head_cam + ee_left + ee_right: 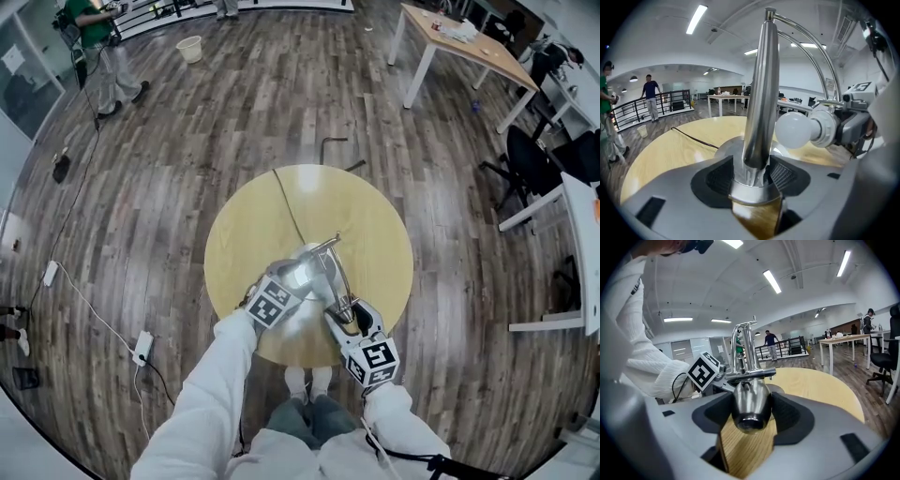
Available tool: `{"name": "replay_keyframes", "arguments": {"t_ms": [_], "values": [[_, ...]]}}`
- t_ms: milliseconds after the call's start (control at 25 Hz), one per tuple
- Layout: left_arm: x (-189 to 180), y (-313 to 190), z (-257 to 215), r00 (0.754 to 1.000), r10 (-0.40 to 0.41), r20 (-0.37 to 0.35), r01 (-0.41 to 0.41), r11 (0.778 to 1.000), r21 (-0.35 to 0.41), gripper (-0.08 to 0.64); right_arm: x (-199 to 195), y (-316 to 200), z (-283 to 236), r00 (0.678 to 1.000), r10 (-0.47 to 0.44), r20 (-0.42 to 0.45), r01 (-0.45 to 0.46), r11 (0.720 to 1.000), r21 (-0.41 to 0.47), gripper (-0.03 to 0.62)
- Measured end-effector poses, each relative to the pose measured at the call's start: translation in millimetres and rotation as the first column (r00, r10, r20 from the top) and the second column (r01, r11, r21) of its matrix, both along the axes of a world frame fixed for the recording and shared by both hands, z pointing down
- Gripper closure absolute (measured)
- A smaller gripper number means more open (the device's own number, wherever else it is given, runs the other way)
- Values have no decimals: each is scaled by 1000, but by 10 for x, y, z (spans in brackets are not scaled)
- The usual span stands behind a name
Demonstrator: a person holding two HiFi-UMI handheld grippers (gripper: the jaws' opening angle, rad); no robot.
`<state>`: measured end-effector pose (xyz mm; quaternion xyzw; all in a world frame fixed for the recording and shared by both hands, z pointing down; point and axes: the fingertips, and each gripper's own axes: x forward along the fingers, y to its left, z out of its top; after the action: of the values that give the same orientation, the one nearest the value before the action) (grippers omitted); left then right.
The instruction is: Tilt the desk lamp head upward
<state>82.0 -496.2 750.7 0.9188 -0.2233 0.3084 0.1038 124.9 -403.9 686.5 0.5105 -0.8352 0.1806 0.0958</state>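
Note:
A chrome desk lamp stands on a round wooden table point(375, 234). Its upright pole point(757, 117) rises from a disc base point(724, 150) and arches over to the lamp head point(750, 404), which carries a white bulb point(797, 130). My left gripper point(752, 176) is open, its jaws on either side of the pole just above the base. My right gripper point(750, 418) is open too, with the lamp head's rear end lying between its pads. In the head view the left gripper point(295, 281) and the right gripper point(349, 323) flank the lamp point(323, 258) at the table's near side.
The lamp's black cord point(286, 202) runs over the tabletop and off its far edge. A power strip point(142, 345) and cables lie on the floor at the left. Desks point(464, 42) and office chairs point(530, 159) stand at the right. A person point(98, 47) stands far left.

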Motion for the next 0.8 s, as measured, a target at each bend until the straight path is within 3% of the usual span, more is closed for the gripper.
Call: {"name": "replay_keyframes", "arguments": {"t_ms": [440, 800], "values": [[-3, 9, 16, 1000, -6, 9, 6, 1000, -1, 316, 110, 240, -254, 998, 55, -33, -56, 998, -25, 322], [10, 68, 51, 999, 5, 50, -3, 999, -36, 316, 298, 576, -928, 995, 83, -59, -82, 996, 23, 324]]}}
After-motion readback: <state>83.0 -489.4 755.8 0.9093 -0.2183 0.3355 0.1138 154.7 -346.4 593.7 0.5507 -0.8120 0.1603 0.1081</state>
